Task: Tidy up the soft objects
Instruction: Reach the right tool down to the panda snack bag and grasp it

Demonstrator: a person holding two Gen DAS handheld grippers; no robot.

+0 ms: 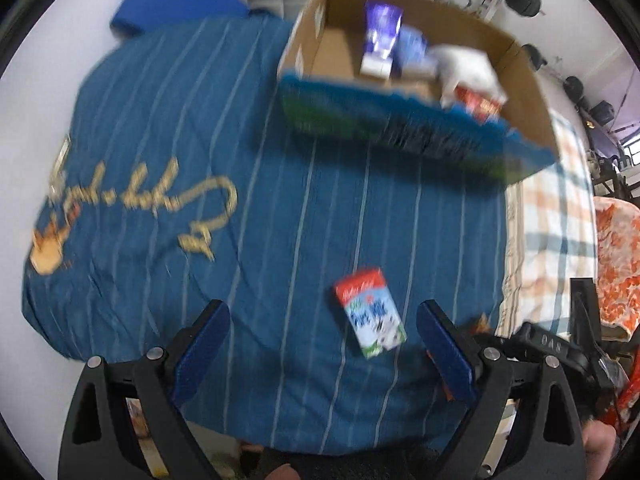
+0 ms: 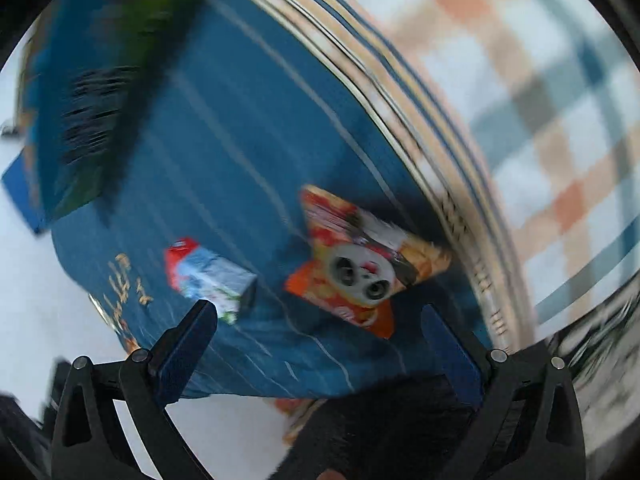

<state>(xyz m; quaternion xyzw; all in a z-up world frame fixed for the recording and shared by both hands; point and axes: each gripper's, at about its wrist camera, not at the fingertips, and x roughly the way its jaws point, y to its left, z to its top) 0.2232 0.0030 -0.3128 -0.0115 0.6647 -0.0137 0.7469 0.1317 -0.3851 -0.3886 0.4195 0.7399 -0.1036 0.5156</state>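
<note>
A small milk carton (image 1: pixel 370 312) with a red top lies on the blue striped blanket (image 1: pixel 200 128). My left gripper (image 1: pixel 322 316) hangs above it, open, the carton just inside its right finger and untouched. In the right wrist view the same carton (image 2: pixel 210 274) lies left of an orange panda snack bag (image 2: pixel 364 268). My right gripper (image 2: pixel 320 320) is open just below the bag, nothing between its fingers. A cardboard box (image 1: pixel 524 92) at the far side holds a purple pouch (image 1: pixel 382 36), a white bag and a red packet.
A checked orange and teal cloth (image 1: pixel 548 216) lies right of the blanket. A blue cushion (image 1: pixel 172 0) sits at the far left. An orange floral fabric (image 1: pixel 618 256) is at the right edge. Both views are motion-blurred.
</note>
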